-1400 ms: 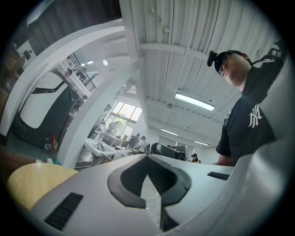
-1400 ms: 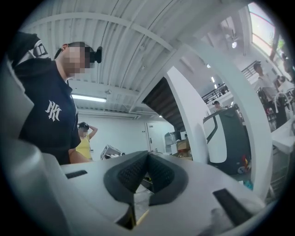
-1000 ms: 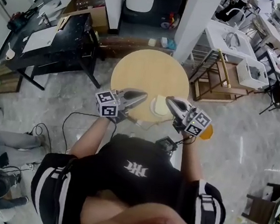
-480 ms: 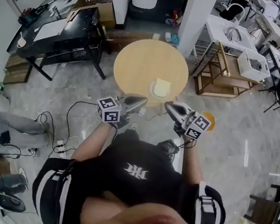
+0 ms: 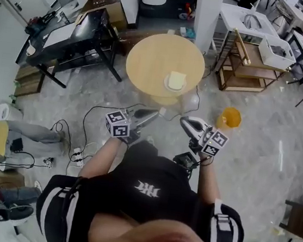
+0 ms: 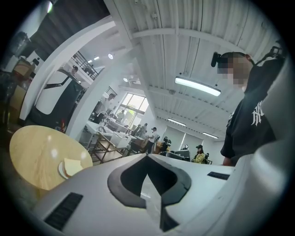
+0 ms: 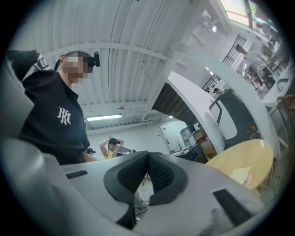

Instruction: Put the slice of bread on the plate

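Looks basically done to me. The slice of bread (image 5: 177, 79) sits on the plate (image 5: 167, 84), toward the near-right side of the round table (image 5: 147, 62). Both grippers hang over the floor in front of the person, well apart from the table. The left gripper (image 5: 154, 113) has its jaws together with nothing between them, and the right gripper (image 5: 184, 121) is the same: closed up, empty. I count 0 steps left. Whether the bread is centred is too small to tell.

Tabletop (image 5: 147, 62): lay open all round the plate (image 5: 176, 83).
Table's right: wooden rack (image 5: 250, 75) stood near.
Table's left: black desk (image 5: 94, 26) stood near.
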Action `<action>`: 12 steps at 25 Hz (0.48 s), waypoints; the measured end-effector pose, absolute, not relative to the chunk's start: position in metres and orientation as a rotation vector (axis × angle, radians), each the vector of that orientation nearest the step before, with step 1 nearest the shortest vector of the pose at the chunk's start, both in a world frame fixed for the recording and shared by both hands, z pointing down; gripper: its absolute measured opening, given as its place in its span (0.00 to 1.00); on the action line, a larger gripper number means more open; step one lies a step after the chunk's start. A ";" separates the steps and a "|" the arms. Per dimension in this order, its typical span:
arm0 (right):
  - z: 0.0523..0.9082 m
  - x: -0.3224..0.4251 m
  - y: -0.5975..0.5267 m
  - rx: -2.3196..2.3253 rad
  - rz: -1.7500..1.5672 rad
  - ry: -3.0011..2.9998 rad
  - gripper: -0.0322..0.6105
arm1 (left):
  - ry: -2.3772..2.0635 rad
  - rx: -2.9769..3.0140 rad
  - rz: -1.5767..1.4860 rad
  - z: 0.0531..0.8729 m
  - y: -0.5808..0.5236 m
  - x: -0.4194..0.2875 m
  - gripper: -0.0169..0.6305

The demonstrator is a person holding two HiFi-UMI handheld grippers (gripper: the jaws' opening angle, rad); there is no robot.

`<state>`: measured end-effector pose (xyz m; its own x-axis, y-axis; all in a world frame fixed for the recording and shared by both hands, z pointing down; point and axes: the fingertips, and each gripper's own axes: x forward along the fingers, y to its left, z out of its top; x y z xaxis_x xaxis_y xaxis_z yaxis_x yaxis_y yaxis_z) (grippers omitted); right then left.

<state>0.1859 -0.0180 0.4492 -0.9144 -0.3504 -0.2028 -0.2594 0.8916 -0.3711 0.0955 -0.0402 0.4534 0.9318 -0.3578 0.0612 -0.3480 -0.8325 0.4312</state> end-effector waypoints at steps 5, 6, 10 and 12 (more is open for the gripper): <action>0.445 0.177 0.001 -0.465 -0.489 2.831 0.05 | -0.513 2.610 -0.078 0.453 -0.026 0.086 0.05; 0.444 0.175 0.002 -0.467 -0.485 2.844 0.06 | -0.507 2.608 -0.085 0.454 -0.024 0.085 0.05; 0.434 0.159 0.007 -0.450 -0.463 2.906 0.05 | -0.482 2.621 -0.096 0.450 -0.012 0.086 0.05; 0.433 0.148 0.009 -0.435 -0.449 2.945 0.05 | -0.474 2.638 -0.101 0.446 -0.005 0.084 0.05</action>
<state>0.1483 0.0085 0.4325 -0.9499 -0.3007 -0.0849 -0.2618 0.9142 -0.3095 0.0836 -0.0051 0.4455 0.9381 -0.3464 0.0079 -0.3128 -0.8369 0.4492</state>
